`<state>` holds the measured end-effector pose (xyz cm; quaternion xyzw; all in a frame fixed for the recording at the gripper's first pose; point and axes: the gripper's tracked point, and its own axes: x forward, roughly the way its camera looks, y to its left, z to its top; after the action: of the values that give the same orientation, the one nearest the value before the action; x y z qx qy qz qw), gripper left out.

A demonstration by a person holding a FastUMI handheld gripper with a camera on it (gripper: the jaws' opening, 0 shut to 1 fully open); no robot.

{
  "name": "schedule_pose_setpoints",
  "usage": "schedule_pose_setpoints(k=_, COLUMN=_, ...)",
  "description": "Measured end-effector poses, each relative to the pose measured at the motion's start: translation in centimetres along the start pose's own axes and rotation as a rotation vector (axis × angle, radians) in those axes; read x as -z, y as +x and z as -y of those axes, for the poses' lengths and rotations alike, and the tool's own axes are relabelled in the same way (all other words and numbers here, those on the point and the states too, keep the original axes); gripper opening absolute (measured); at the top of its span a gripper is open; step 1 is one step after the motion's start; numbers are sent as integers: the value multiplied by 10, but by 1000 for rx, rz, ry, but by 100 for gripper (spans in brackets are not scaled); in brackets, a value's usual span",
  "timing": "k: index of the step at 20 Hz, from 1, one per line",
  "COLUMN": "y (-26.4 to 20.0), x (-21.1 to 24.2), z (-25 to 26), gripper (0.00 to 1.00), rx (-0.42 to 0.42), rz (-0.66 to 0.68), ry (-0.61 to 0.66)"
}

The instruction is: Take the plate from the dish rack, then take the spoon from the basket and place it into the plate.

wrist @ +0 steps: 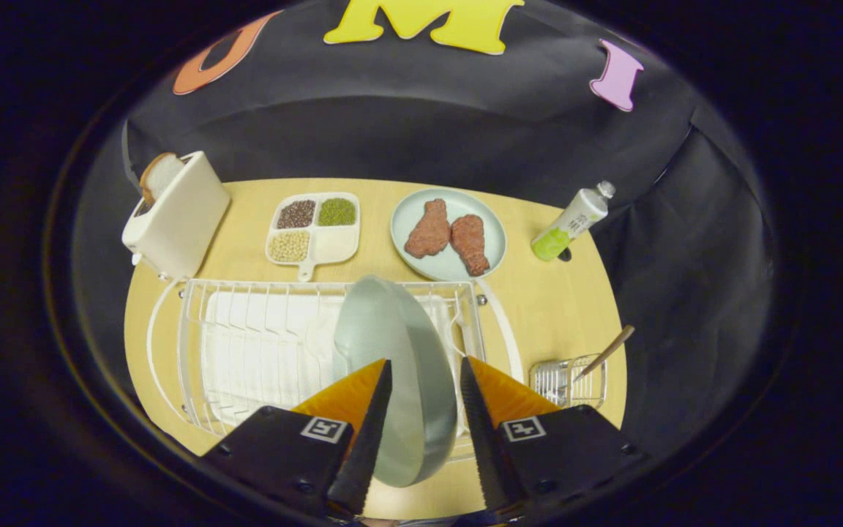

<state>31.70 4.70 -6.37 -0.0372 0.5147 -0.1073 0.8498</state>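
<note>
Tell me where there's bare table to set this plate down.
The hand-held gripper straddles the plate, fingers open. Bare table lies between dish rack, basket and bottle. The back row, toaster to meat plate, is crowded.

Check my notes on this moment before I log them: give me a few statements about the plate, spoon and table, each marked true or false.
1. The plate stands on edge in the dish rack, between the gripper fingers. True.
2. The fingers are pressed shut on the plate. False: they are open, with a gap showing on one side.
3. The spoon leans in the small wire basket beside the rack. True.
4. The far plate holds two pieces of meat. True.
5. The toaster is without bread. False: a slice sticks out of it.
</note>
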Motion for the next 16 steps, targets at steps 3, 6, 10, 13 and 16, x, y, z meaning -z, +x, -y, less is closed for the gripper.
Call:
schedule_pose_setpoints(k=3, y=-7, x=0, z=-8, gripper=30, rx=41, rz=13, ry=-36)
schedule_pose_setpoints(k=6, y=-20, x=0, z=-14, gripper=27, rx=102, rz=35, ry=-66)
schedule_pose_setpoints(k=10, y=-35, x=-5, z=-13, gripper=25, rx=202, rz=89, ry=-61)
schedule_pose_setpoints(k=13, y=-48, x=-7, z=-11, gripper=24, rx=246, rz=127, ry=-48)
schedule_pose_setpoints(k=16, y=-63, x=-5, z=-6, gripper=24, rx=267, rz=160, ry=-42)
